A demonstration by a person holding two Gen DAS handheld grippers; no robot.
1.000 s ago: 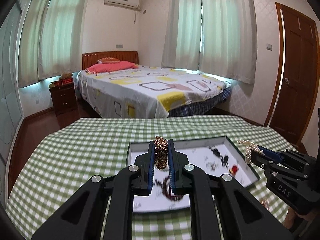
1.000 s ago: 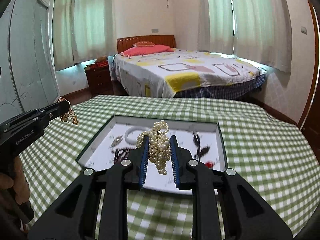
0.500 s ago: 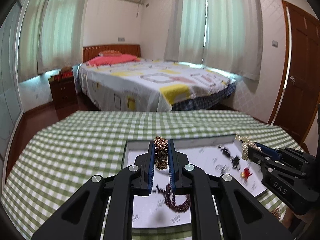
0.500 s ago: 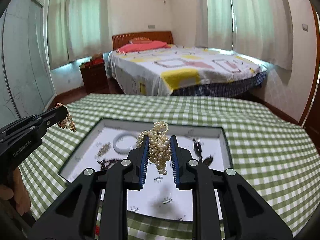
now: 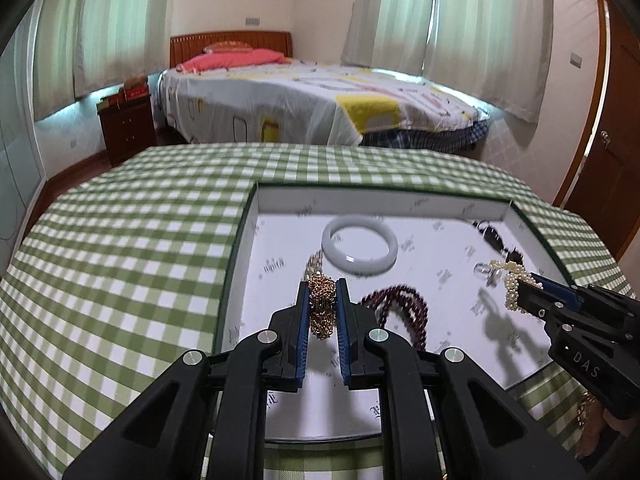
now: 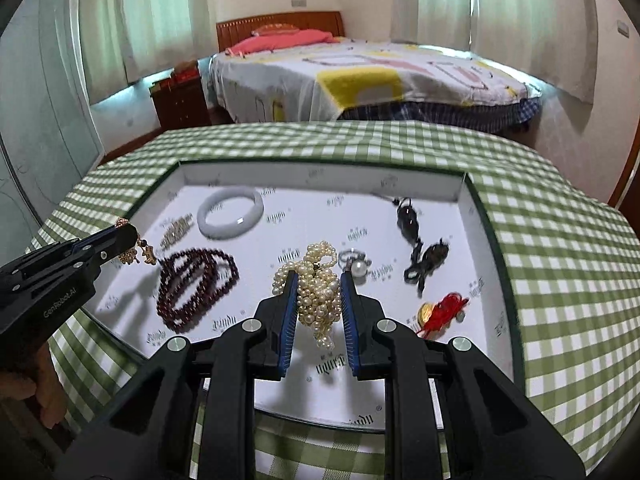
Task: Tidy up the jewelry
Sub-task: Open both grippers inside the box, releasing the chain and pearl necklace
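The gold chain (image 5: 321,307) is bunched between the blue pads of the left gripper (image 5: 322,304), whose jaws are pressed together on it; a loop hangs below the pads, over the near left part of the white tray (image 5: 448,206). In the right wrist view this gripper (image 6: 127,236) enters from the left edge, with the chain (image 6: 136,254) dangling from its tip above the tray's left side. The pearl necklace (image 6: 316,284) is pinched in the right gripper (image 6: 318,292), its strands bulging between the pads and hanging below them above the tray's middle. In the left wrist view the right gripper (image 5: 524,286) comes in from the right with the pearls (image 5: 510,280) at its tip.

Both grippers slant downward over the tray, side by side and apart. A hand (image 6: 38,384) shows at the lower left edge of the right wrist view, mostly cut off; the other hand is hidden behind its gripper.

The tray sits on a green checked tablecloth (image 6: 560,240); its near edge is covered by the gripper bodies. In it lie a white bangle (image 6: 231,216) at the far left, a small gold piece (image 6: 176,231) beside it, too blurred to name, a dark red bead string (image 6: 192,284) coiled near the left, a pearl ring (image 6: 356,264) just right of the held pearls, black pendants (image 6: 420,248) on a cord toward the right, and a gold charm with a red tassel (image 6: 442,310) at the near right.
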